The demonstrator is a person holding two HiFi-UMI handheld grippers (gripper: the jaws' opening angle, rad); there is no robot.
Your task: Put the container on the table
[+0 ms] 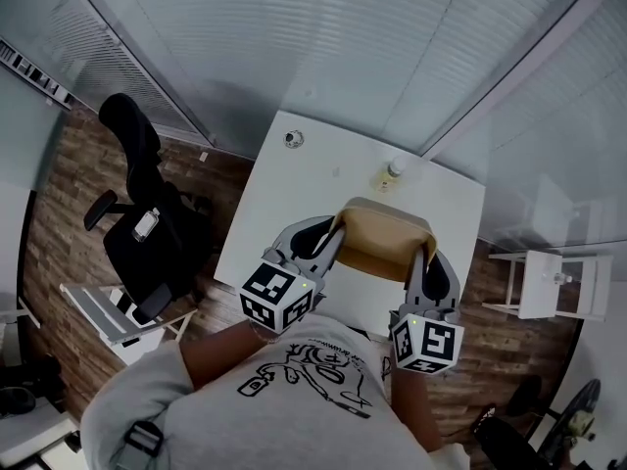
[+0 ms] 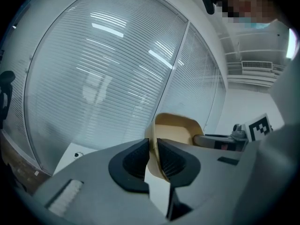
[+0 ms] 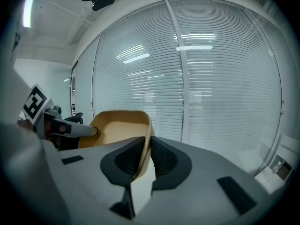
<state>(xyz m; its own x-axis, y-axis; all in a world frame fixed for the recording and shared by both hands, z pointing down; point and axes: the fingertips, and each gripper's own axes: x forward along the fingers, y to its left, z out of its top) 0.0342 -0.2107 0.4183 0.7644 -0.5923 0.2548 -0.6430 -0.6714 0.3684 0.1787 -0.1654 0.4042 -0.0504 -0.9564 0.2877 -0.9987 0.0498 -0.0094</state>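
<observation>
- Placement is the step in hand, as I judge it: the tan container (image 1: 385, 241) hangs between the two tongs over the near part of the white table (image 1: 294, 204), and no view shows its base resting on the top.
- Left gripper (image 1: 331, 245) has its jaws drawn narrow onto the container's left wall; its own view shows the thin rim pinched between the ribbed pads (image 2: 140, 159).
- Right gripper (image 1: 423, 267) is clamped the same way on the opposite wall, the jaws close together with the rim (image 3: 149, 135) between them.
- Mouth of the container faces up and it sits roughly level. It looks a little wider from tong to tong than from near to far, so its long axis probably runs side to side.
- Next move calls for both hands to sink evenly so the base lands flat, then for both jaws to part.
- Set-down spot should stay short of the small bottle (image 1: 390, 174) standing farther back on the table.
</observation>
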